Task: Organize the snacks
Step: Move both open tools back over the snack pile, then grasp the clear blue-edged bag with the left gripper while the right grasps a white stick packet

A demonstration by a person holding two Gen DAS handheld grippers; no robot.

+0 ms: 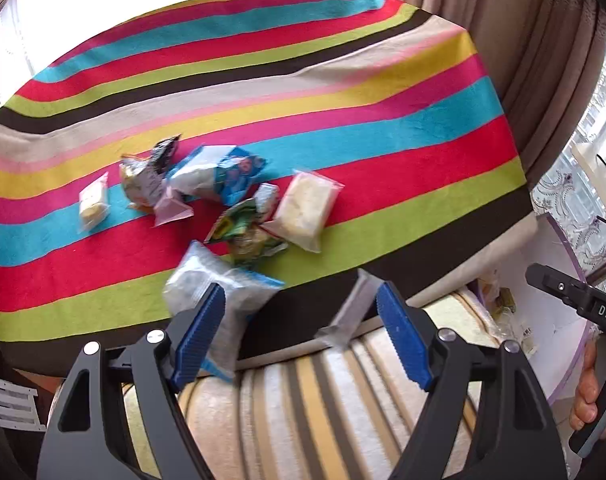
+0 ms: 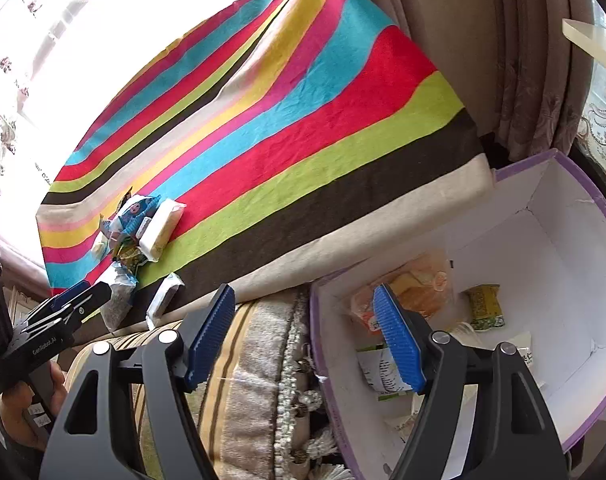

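Snacks (image 1: 223, 196) heaped on striped cloth (image 1: 343, 92) | left gripper (image 1: 301, 332) spread wide, empty, over silvery packet (image 1: 207, 288) at near edge | right gripper (image 2: 305, 336) wide, empty, at box (image 2: 563, 248) | advice: straddle packet's middle, pinch gently.

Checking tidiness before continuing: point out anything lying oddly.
Two packets hang off the striped cloth's near edge: a clear packet and a slim silver packet. The rest sit in a loose heap.
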